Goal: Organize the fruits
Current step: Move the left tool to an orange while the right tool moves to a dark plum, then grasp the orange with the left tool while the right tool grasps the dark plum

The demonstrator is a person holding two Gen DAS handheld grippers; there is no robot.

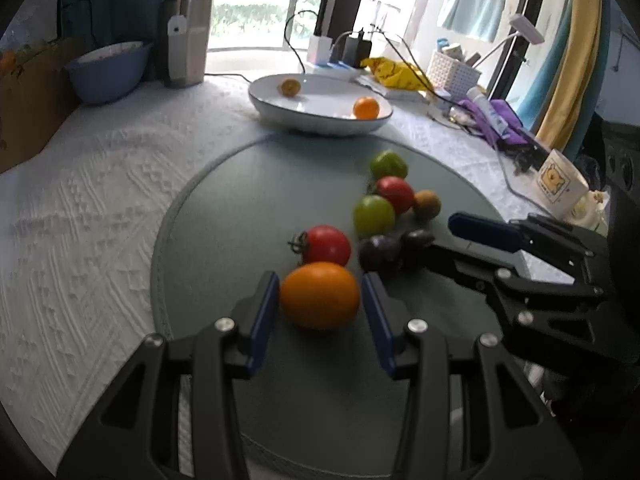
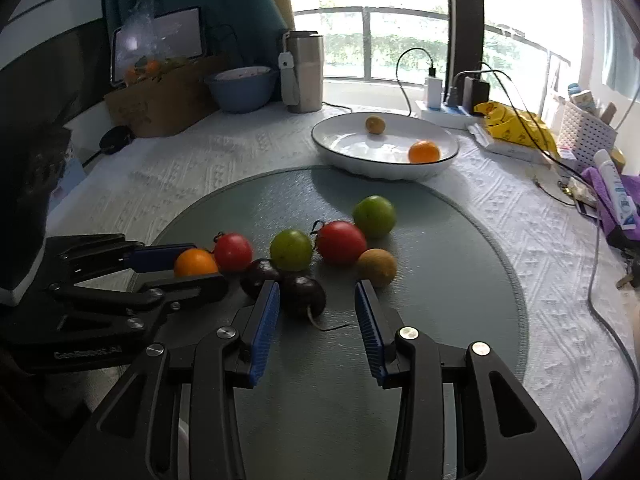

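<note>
I hold my left gripper (image 1: 320, 300) tilted down over the near part of the round grey mat (image 1: 240, 208), its blue pads on either side of the orange fruit (image 1: 319, 295). The left pad touches the skin or nearly so, while a thin gap shows at the right pad, so I cannot tell if the grip is firm; the fruit sits on the mat. My right gripper (image 2: 316, 308) also slants down, jaws partly apart and holding nothing: the dark plum (image 2: 304, 294) lies just beside its left pad (image 2: 266, 320), with open mat up to the right pad. A second dark plum (image 2: 258, 276), two red tomatoes (image 2: 340, 242) and two green fruits (image 2: 291, 249) cluster near the mat's middle, and a brownish fruit (image 2: 377, 267) lies just beyond my right pad's tip. At the mat's far edge the white dish (image 2: 384, 168) holds a small orange (image 2: 424, 151) and a yellowish fruit (image 2: 375, 124).
</note>
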